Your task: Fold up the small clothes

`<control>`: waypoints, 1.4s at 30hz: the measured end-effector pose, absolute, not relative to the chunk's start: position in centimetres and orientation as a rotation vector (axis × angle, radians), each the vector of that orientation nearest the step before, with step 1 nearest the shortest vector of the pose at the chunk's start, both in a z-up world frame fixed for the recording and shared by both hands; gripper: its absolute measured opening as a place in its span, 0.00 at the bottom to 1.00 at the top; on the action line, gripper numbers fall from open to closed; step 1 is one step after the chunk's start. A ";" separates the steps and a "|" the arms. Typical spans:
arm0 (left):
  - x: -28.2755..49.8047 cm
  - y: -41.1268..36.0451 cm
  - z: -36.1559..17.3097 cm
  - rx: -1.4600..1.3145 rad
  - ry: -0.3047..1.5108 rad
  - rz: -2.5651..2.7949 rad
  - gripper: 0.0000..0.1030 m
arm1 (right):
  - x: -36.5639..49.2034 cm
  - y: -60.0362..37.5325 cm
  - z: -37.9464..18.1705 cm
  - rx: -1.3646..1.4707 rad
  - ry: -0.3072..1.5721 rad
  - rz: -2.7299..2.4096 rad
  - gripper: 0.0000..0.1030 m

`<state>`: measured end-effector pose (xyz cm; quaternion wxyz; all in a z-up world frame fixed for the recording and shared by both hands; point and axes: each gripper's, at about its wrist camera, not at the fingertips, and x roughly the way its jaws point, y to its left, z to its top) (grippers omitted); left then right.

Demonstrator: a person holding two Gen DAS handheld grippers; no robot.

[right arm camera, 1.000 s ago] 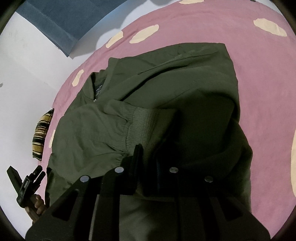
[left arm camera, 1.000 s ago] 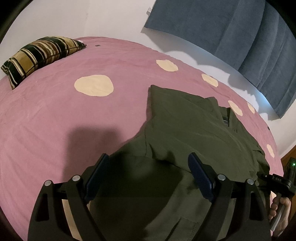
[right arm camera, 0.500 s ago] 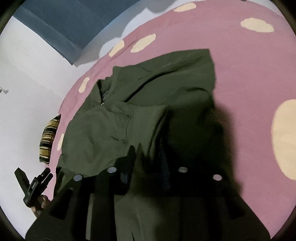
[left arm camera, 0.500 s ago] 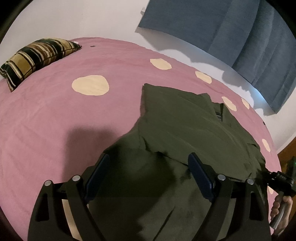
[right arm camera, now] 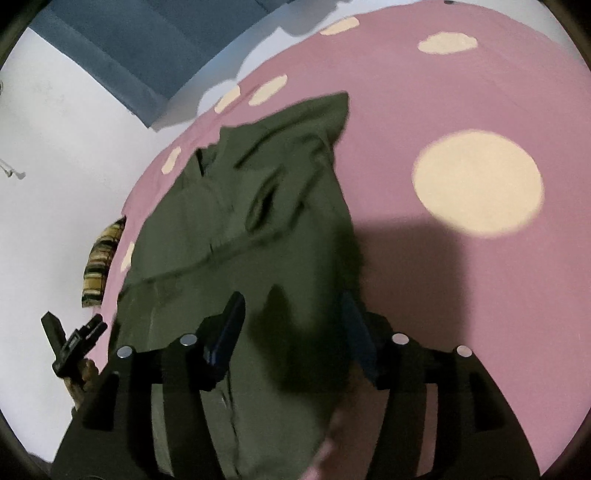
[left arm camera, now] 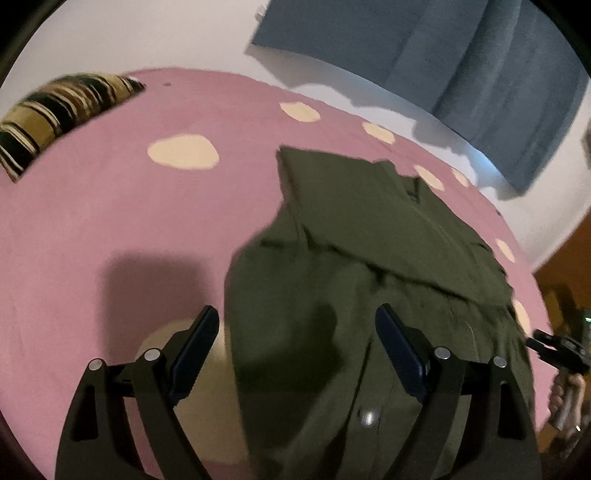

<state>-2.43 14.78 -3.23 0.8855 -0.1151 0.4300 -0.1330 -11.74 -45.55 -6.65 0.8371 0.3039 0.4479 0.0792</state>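
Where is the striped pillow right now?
The striped pillow lies at the far left corner of the pink bedspread in the left wrist view, well apart from the green jacket; the right wrist view shows it at the bed's left edge.

Pink cream-spotted bedspread (left arm camera: pixel 110 229), striped pillow (left arm camera: pixel 55 114), white wall (left arm camera: pixel 155 33), perhaps blue curtain (left arm camera: pixel 443 48)

Striped pillow (left arm camera: pixel 62 110), blue curtain (left arm camera: pixel 461 66)
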 end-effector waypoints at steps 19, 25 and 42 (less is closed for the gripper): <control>-9.2 19.6 -6.4 -0.492 1.058 -0.640 0.83 | -19.8 -44.8 -8.1 0.715 0.990 0.310 0.69; -10.2 17.4 -7.5 -0.515 1.136 -0.823 0.83 | -20.3 -45.2 -8.7 0.780 0.993 0.375 0.71; -10.8 14.8 -7.7 -0.466 1.087 -0.905 0.82 | -21.2 -38.1 -8.7 0.672 1.085 0.793 0.74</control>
